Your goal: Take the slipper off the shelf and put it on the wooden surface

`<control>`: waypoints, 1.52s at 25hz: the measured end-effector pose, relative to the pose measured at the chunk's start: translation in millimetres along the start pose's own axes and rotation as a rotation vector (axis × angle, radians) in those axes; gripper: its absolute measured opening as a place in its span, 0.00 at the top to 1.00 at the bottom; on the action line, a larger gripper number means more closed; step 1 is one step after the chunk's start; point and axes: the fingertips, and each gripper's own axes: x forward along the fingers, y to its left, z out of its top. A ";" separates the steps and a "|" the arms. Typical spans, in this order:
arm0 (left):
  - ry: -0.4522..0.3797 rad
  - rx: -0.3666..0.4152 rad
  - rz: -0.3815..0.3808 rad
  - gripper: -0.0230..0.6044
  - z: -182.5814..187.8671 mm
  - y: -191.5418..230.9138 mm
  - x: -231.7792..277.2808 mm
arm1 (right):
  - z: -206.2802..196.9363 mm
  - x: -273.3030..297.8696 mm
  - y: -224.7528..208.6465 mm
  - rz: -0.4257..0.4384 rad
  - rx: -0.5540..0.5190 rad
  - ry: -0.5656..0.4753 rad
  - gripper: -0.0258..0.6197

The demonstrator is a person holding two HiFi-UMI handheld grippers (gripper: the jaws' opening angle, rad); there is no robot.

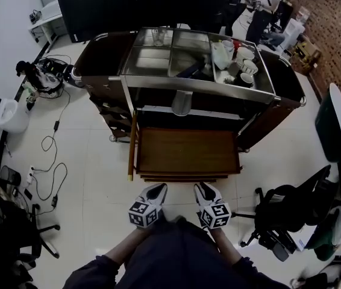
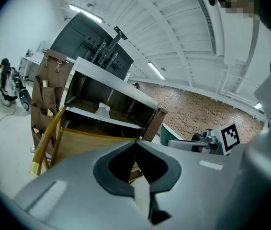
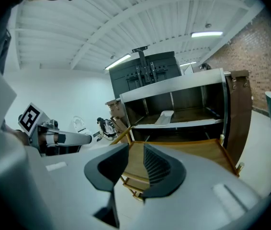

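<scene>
A bare wooden surface (image 1: 185,151) juts from the cart (image 1: 101,54) over a white tiled floor (image 1: 95,167), with the left gripper (image 1: 159,188) fingers closed and the right gripper (image 1: 202,188) fingers apart and empty.

Cart shelf (image 3: 188,123) — white slipper (image 3: 164,117), wooden surface (image 1: 185,151) below

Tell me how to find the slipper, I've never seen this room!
Find the big brown cart with the shiny metal top. Just under that top is a dark open shelf, above the pulled-out wooden surface. The slipper lies there: it is pale, the only light thing on that shelf.
</scene>
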 end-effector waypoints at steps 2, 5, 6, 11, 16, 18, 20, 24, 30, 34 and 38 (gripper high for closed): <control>0.004 -0.017 -0.004 0.94 -3.1 9.5 -1.6 | 4.6 22.0 -2.1 0.010 -0.014 0.017 0.83; 0.001 -0.043 -0.007 0.94 -1.5 18.8 -5.3 | 17.3 59.2 -14.1 0.018 -0.039 0.044 0.83; -0.006 -0.049 -0.001 0.94 -0.2 21.6 -7.6 | 21.4 72.6 -19.9 0.020 -0.048 0.055 0.83; -0.052 -0.069 0.058 0.94 14.9 40.4 -11.3 | 58.2 160.6 -59.4 0.036 -0.104 0.084 0.83; -0.096 -0.068 0.136 0.90 37.7 59.6 -13.1 | 93.5 264.9 -102.9 0.046 -0.146 0.132 0.83; -0.108 -0.078 0.180 0.90 44.5 65.2 -12.1 | 105.2 306.7 -120.4 0.042 -0.159 0.161 0.83; -0.103 -0.081 0.234 0.87 51.7 74.0 -2.7 | 116.6 347.0 -138.7 0.024 -0.175 0.184 0.83; -0.068 -0.113 0.297 0.84 72.2 81.6 40.0 | 126.4 404.3 -167.8 0.001 -0.202 0.227 0.83; -0.044 -0.103 0.300 0.81 92.5 59.8 79.7 | 127.7 460.7 -192.7 -0.029 -0.230 0.289 0.79; -0.011 -0.121 0.310 0.81 77.2 61.2 80.1 | 125.1 480.3 -210.6 -0.101 -0.186 0.309 0.79; -0.001 -0.148 0.301 0.81 70.9 63.2 81.6 | 117.0 476.8 -202.4 -0.063 -0.191 0.308 0.94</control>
